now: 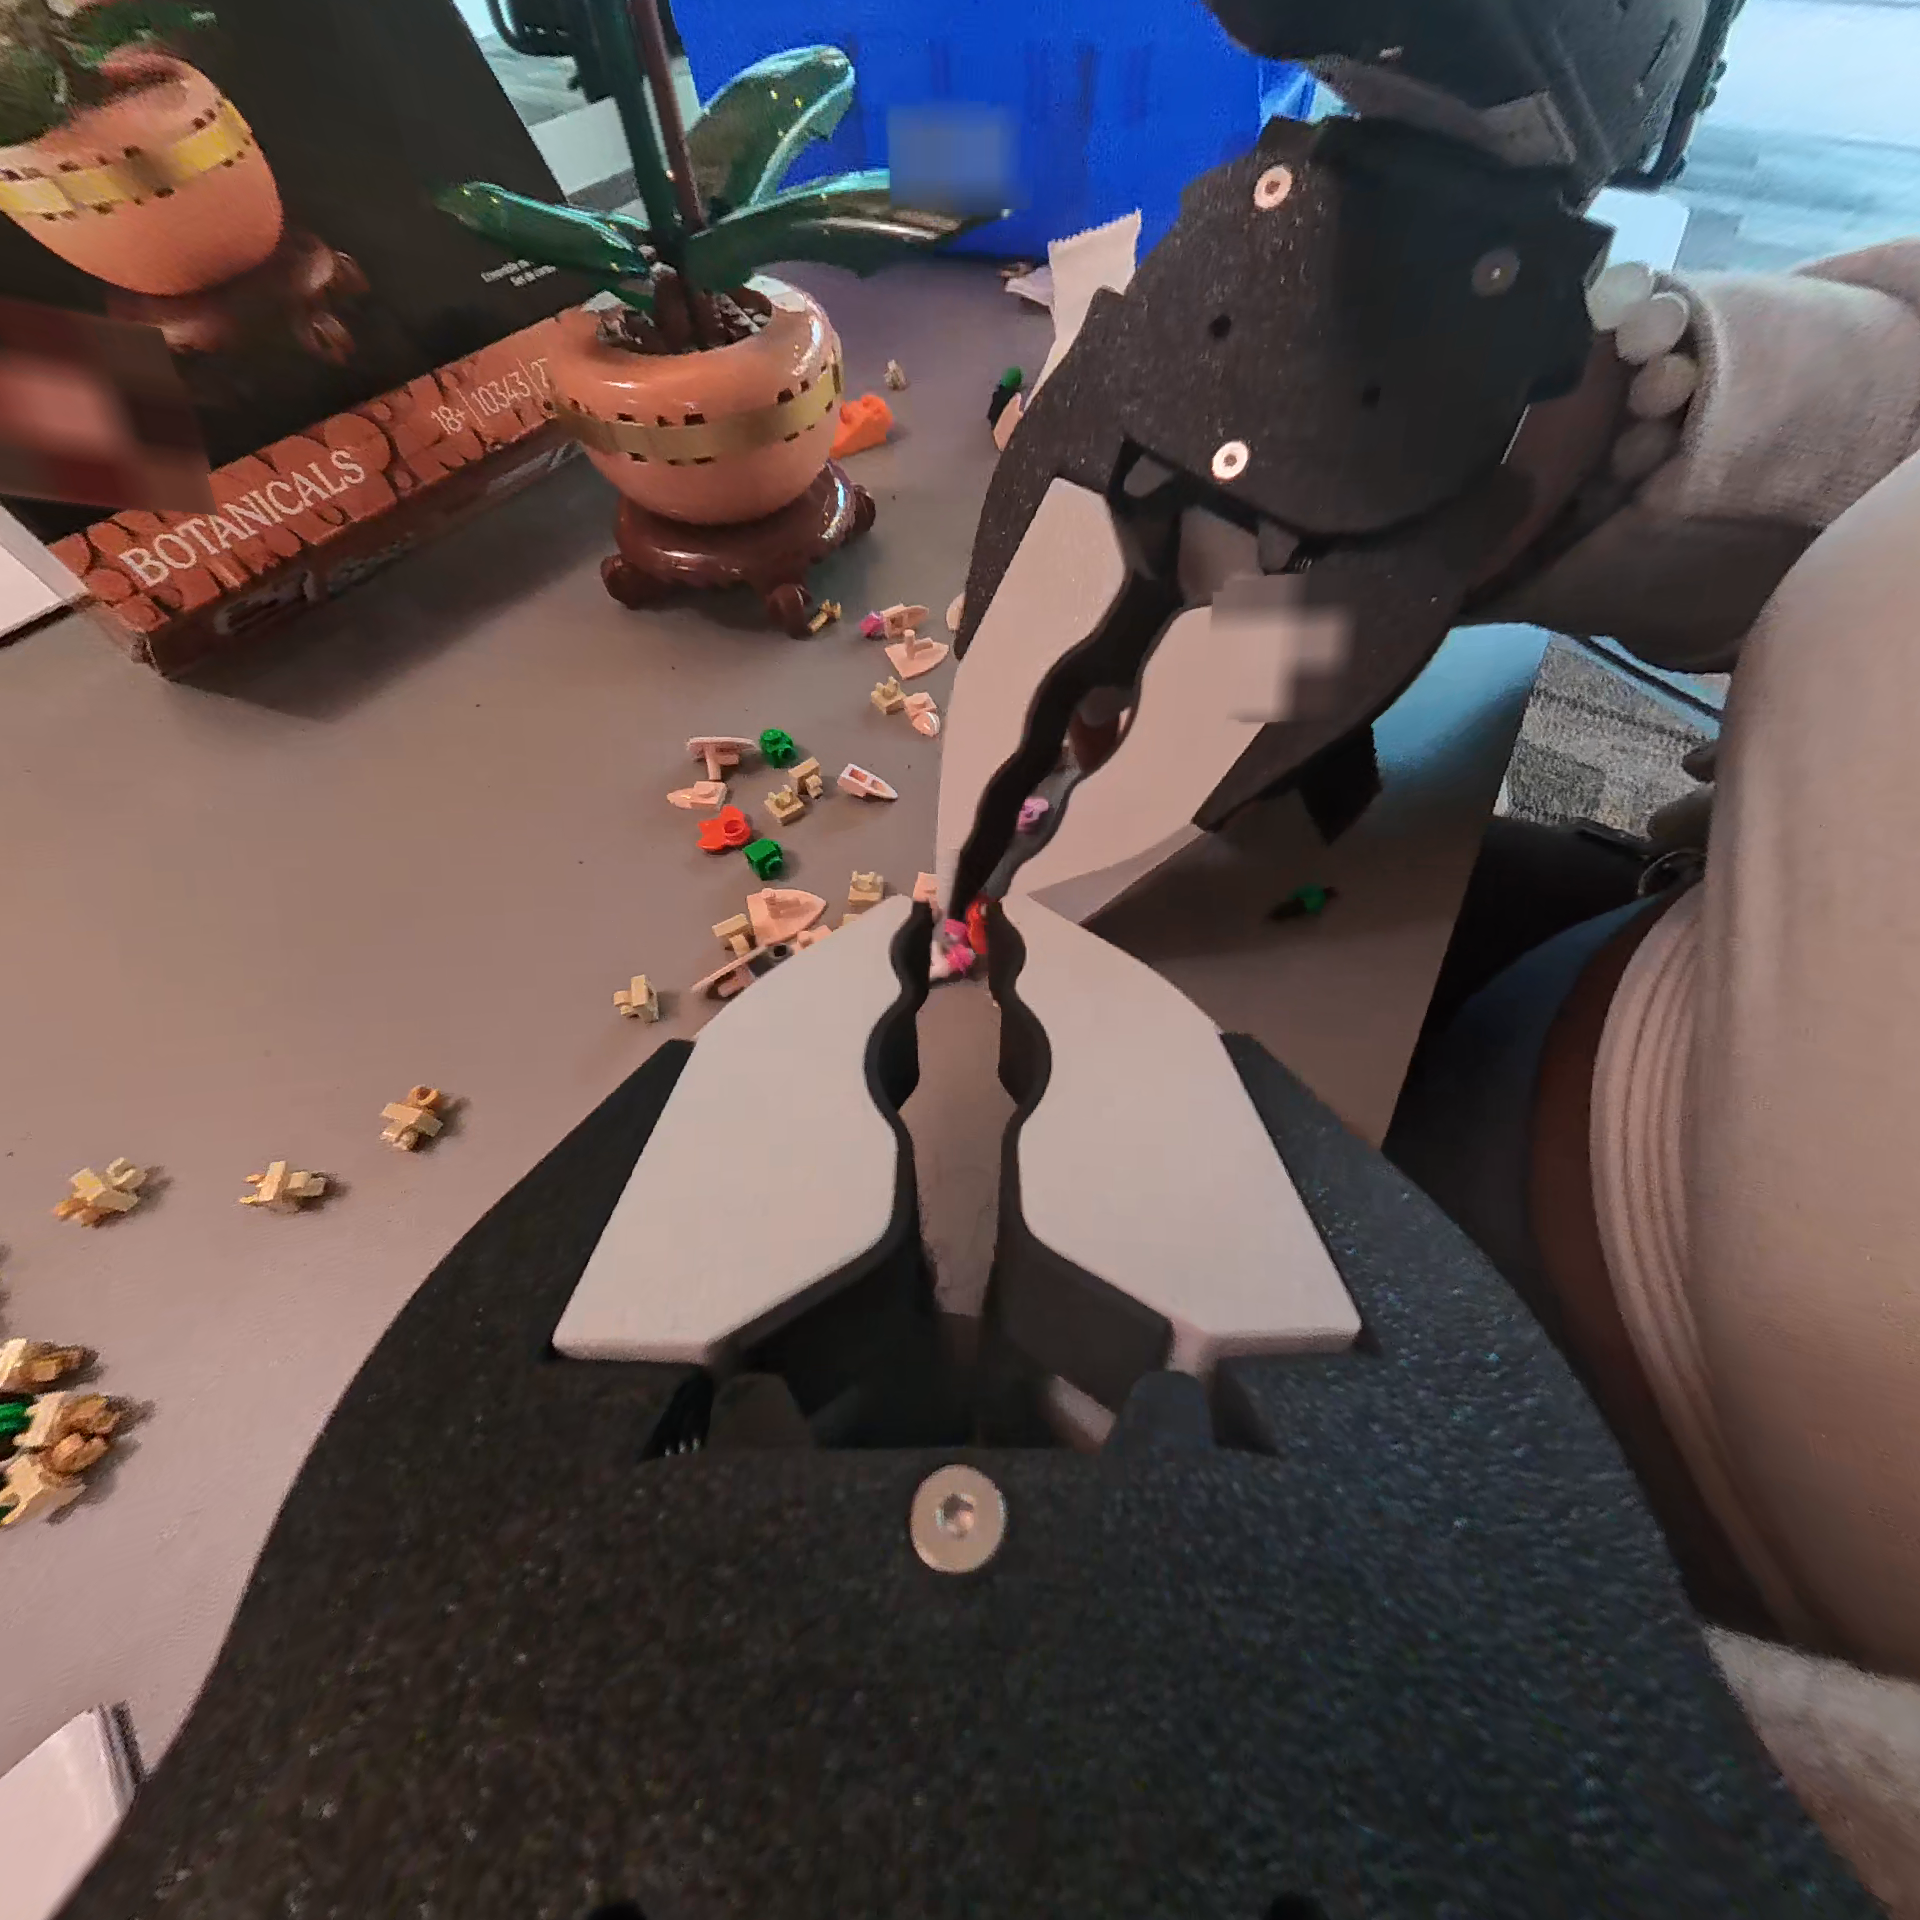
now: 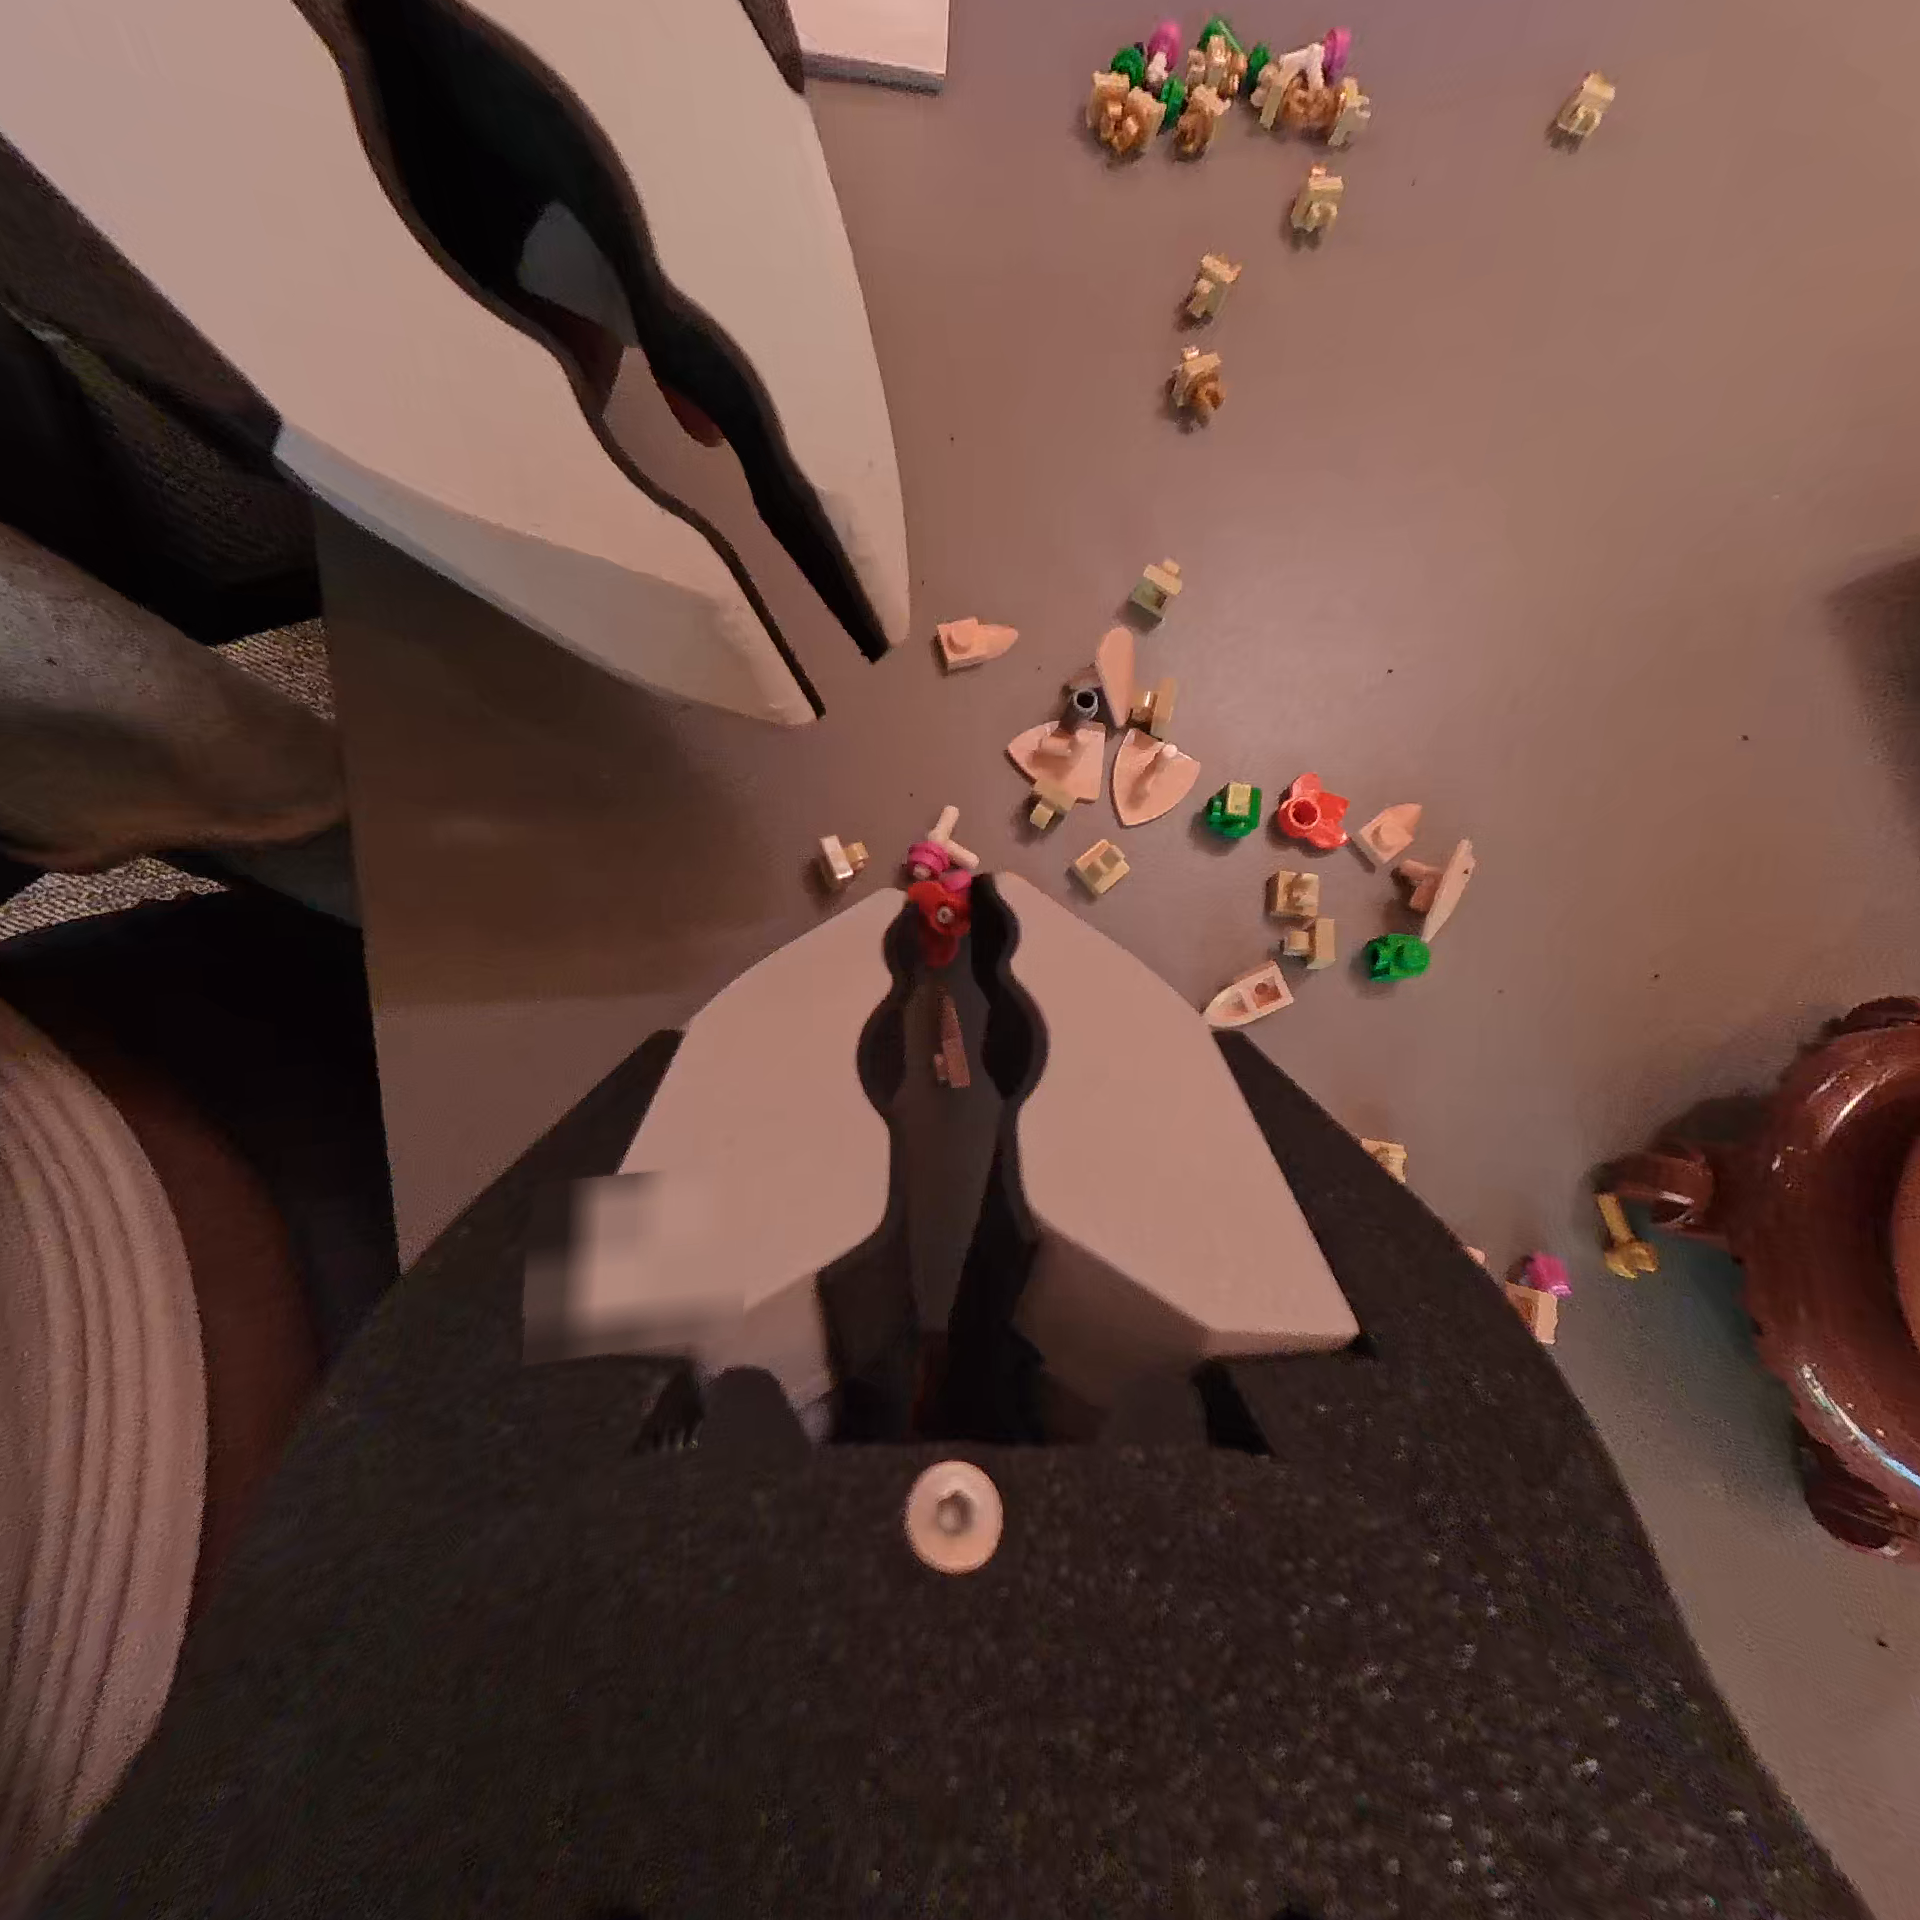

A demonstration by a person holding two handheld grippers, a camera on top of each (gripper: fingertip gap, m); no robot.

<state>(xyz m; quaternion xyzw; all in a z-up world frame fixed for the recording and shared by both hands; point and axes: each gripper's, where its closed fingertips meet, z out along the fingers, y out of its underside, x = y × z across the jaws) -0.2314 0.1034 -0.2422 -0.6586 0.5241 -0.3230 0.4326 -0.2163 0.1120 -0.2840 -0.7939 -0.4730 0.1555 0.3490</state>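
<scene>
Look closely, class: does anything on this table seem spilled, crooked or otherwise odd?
Yes. Small toy bricks lie scattered loose over the grey table, many tipped on their sides, beside the upright flowerpot. The right claw pinches a red piece. Nothing looks broken.

Seeing a grey tabletop (image 1: 312,883) with a brick-built potted plant (image 1: 717,416) on a brown stand (image 2: 1849,1299). Its product box (image 1: 312,312) leans just beside it, blue bin (image 1: 987,104) behind. An orange brick (image 1: 868,416) sits near the pot. Loose pale petal pieces (image 1: 769,914) are scattered mid-table, with green studs (image 1: 774,743) and an orange-red flower piece (image 2: 1311,812) among them. Tan clips (image 1: 416,1117) lie apart in a loose line. A gold-and-green cluster (image 2: 1226,94) sits at the far edge in the right wrist view.
</scene>
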